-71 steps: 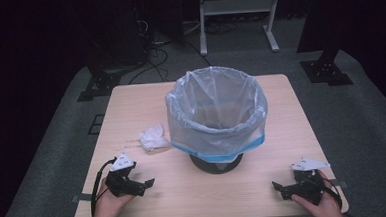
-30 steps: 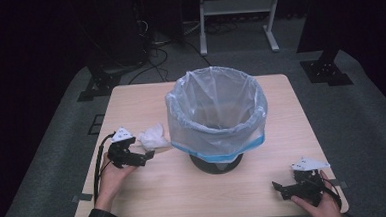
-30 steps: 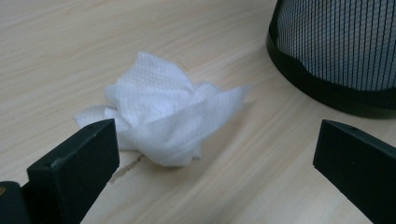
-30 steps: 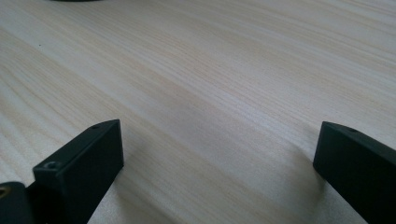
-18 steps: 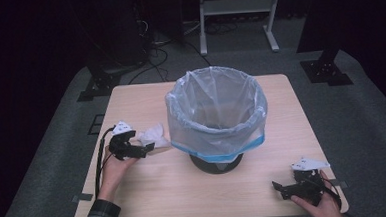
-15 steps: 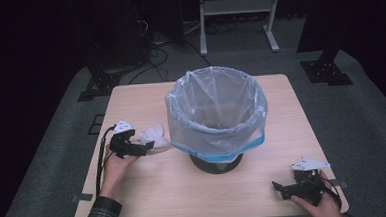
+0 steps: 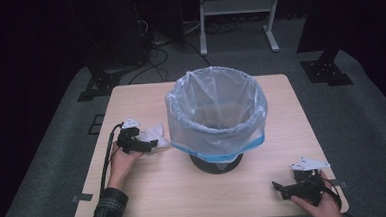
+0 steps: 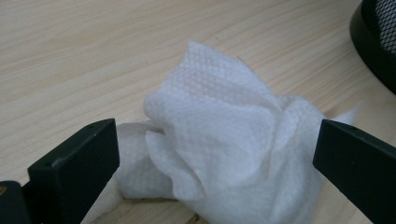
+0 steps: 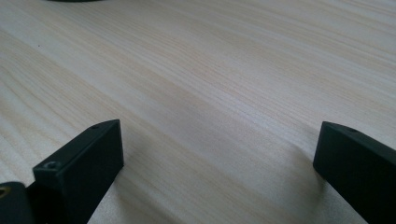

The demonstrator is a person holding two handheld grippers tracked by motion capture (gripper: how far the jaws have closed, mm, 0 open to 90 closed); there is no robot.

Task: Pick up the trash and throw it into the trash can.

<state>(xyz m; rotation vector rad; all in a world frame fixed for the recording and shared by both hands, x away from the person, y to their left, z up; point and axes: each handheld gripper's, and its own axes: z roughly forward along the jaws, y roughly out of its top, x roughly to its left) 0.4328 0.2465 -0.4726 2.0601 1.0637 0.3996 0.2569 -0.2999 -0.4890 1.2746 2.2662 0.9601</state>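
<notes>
Beside the lined bin, the left gripper straddles the crumpled tissue, jaws apart; gripping, lifting and binning remain.

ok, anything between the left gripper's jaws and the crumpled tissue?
Nothing. In the left gripper view the open jaws of the left gripper already straddle the crumpled tissue, with small gaps of bare table each side.
</notes>
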